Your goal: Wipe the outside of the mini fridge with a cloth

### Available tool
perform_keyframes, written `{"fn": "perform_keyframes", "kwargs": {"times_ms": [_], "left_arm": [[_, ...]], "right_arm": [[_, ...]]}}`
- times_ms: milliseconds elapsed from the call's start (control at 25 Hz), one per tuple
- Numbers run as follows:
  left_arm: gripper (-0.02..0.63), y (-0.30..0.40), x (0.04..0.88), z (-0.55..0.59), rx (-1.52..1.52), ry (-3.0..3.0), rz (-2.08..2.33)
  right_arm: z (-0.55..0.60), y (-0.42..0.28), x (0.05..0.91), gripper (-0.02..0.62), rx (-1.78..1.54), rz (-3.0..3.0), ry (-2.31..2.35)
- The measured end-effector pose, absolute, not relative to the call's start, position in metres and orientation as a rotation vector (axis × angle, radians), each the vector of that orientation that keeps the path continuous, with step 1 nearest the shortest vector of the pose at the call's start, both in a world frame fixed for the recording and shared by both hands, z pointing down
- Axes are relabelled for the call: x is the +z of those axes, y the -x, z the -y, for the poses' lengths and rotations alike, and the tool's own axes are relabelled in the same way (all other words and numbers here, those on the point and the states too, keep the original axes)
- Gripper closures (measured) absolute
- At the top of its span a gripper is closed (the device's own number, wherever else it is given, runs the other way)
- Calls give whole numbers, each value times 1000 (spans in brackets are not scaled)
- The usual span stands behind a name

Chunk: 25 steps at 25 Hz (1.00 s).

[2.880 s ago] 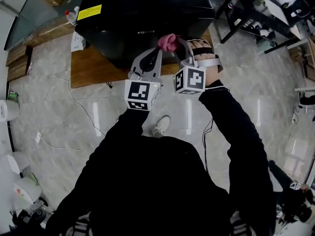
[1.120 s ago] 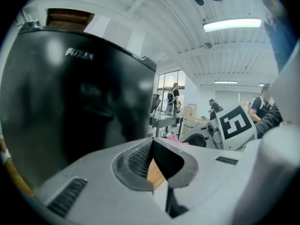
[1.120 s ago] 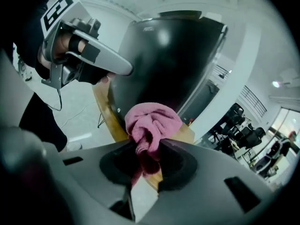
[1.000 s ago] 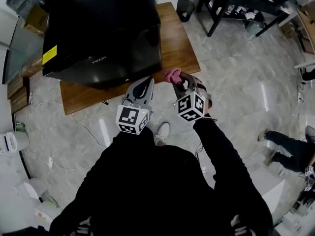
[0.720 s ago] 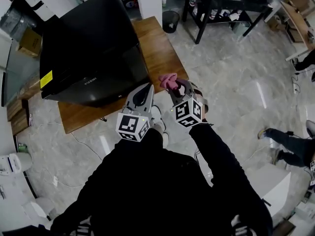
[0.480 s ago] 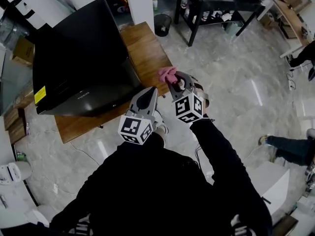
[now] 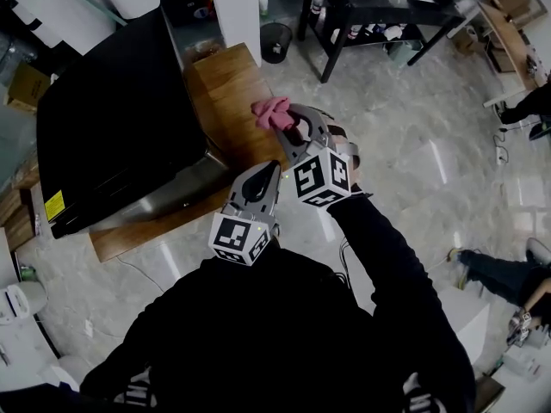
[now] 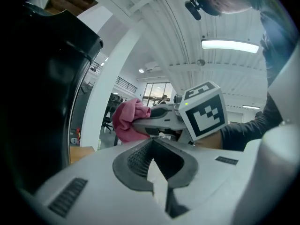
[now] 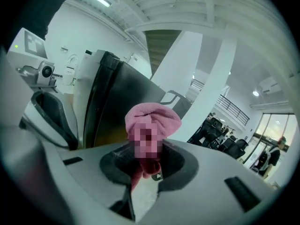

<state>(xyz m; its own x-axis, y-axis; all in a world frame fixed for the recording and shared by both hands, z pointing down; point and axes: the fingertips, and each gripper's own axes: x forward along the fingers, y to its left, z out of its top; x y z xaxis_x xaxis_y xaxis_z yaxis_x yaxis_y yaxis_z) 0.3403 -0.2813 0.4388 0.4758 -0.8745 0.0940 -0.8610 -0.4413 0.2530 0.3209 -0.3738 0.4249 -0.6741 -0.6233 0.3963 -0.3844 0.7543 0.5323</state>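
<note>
Pink crumpled cloth [image 7: 272,113] bunches out of the right tongs [image 7: 289,129], whose jaws are clamped on it. The person holding the tongs wears black sleeves and fills the lower part of the head view. The left tongs [image 7: 269,172] are nearest the body, just beside the right pair and a little lower in that view. Their jaws are drawn together with nothing between them. The cloth is raised over the right end of a low brown wooden bench [image 7: 231,83]. It is not touching the fridge.

A boxy black mini fridge [image 7: 112,132] stands on that bench, to the left of both tongs. It has a silver face along its lower edge and a small yellow label [image 7: 54,205] near one corner. Glossy grey marble floor [image 7: 392,149] spreads around the bench. Farther off stand a white square pillar [image 7: 234,7], a round black waste bin [image 7: 276,40], and a dark-framed table [image 7: 370,7].
</note>
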Motion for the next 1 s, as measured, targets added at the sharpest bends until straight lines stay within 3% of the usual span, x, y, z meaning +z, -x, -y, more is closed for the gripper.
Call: {"fn": "perform_keyframes", "kwargs": {"times_ms": [400,1000], "left_arm": [[600,-327,429,312,-79,-2393,1587],[600,-314,426,378,-96,-2092,2059]], "right_arm": [[398,-250,395,497,-681,2501,-450],[478,-182,422,497,-760,2562,-42]]}}
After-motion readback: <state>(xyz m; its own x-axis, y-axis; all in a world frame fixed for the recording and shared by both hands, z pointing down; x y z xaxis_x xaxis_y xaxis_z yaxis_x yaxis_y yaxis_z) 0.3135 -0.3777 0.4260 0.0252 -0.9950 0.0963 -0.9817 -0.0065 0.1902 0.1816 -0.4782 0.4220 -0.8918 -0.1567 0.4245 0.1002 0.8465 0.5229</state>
